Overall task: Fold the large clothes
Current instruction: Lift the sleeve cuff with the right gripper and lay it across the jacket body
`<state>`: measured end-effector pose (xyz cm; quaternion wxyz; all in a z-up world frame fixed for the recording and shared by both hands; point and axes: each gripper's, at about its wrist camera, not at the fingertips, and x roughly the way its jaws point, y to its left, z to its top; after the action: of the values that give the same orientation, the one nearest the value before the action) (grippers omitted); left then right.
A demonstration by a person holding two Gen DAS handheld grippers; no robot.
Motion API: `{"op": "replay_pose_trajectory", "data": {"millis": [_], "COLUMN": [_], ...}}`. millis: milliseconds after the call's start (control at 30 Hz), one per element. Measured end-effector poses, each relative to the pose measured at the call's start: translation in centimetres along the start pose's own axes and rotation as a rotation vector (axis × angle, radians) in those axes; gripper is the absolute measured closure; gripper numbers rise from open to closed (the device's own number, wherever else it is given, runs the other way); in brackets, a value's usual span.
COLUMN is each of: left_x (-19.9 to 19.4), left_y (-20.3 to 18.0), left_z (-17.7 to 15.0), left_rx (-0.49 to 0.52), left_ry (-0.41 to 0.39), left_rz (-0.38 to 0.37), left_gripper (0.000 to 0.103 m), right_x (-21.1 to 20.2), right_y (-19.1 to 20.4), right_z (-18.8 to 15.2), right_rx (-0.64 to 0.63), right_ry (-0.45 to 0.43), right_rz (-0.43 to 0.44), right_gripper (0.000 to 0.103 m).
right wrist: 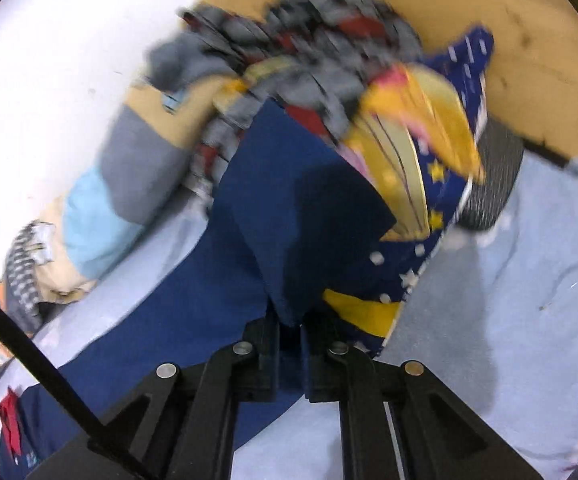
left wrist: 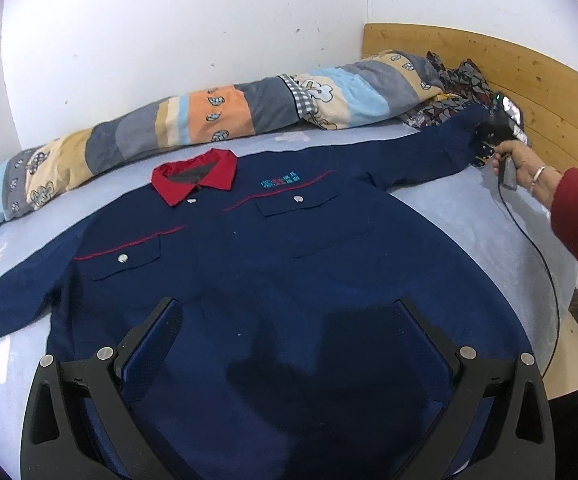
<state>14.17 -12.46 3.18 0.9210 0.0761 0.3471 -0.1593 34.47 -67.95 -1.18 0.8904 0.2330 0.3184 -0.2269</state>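
While the navy shirt (left wrist: pixel 273 248) lies flat on the bed (left wrist: pixel 461 208), our left gripper (left wrist: pixel 289 312) hangs over its hem, jaws wide; at two o'clock our right gripper (right wrist: pixel 290 326) pinches the sleeve cuff (right wrist: pixel 289 216).

Navy shirt (left wrist: pixel 273 248) with red collar (left wrist: pixel 195 174) ahead of left claw (left wrist: pixel 287 320); pale blue bedsheet (left wrist: pixel 469 216); striped orange-grey-blue quilt (left wrist: pixel 217 116) beyond.

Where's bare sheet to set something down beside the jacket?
Free: the sheet between the jacket and the bed's right edge, and a strip by the collar below the rolled quilt. Crowded: the headboard corner, piled with clothes around the right tool.
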Motion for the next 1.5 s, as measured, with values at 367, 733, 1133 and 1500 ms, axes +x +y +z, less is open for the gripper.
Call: {"op": "replay_pose_trajectory", "data": {"millis": [367, 733, 1133, 1500], "left_x": [-2.6, -6.2, -10.0, -10.7], "left_y": [1.2, 3.9, 12.1, 13.0], "left_z": [0.2, -0.8, -3.2, -3.2], "left_rx": [-0.025, -0.059, -0.297, -0.335], "left_ry": [-0.069, -0.129, -0.124, -0.135], "left_rz": [0.046, 0.105, 0.127, 0.162], "left_gripper": [0.0, 0.0, 0.0, 0.0], "right_x": [-14.8, -24.4, -22.6, -18.2], "right_y": [17.2, 40.3, 51.6, 50.8], "right_z": [1.9, -14.0, -37.6, -43.1], "right_rx": [-0.25, -0.632, -0.909, -0.884], "right_ry": [-0.158, -0.123, 0.119, 0.249], "right_rz": [0.239, 0.492, 0.553, 0.478], "right_gripper": [0.095, 0.095, 0.095, 0.095]}}
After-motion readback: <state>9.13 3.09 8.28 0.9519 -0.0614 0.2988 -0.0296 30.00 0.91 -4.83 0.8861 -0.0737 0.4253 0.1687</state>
